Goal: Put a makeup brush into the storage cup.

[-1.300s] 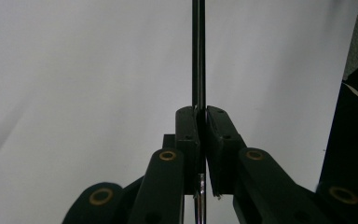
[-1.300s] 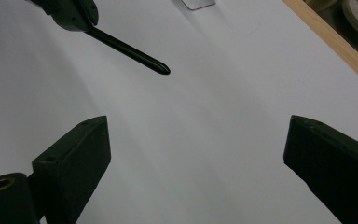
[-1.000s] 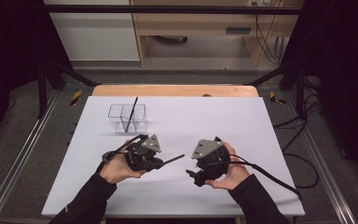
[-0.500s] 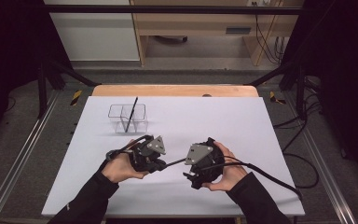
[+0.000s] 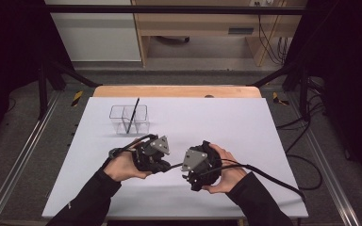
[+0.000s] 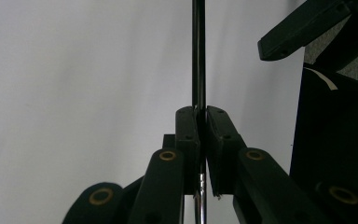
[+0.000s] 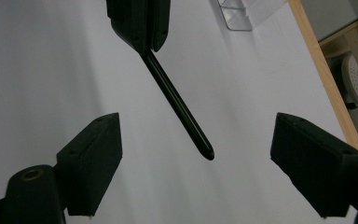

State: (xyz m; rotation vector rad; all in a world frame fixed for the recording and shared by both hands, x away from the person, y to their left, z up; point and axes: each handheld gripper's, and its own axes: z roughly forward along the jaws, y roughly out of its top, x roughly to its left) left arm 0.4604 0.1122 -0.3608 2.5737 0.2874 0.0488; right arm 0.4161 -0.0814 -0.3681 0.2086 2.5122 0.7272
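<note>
Left gripper view: left gripper [image 6: 199,140] fingers pinch an unmarked black pen [image 6: 198,56]; right gripper [image 7: 196,172] fingers spread.

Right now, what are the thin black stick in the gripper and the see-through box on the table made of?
The thin black stick looks like glossy plastic, maybe lacquered: a bright highlight runs along it. A silvery, likely metal part shows below the left gripper. The see-through box looks like clear plastic, possibly acrylic: the table shows through its walls.

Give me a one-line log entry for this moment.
left gripper: shut on black pen | right gripper: open, jaws either side of pen tip, no contact | clear organizer: holds another pen, upright-tilted
</note>
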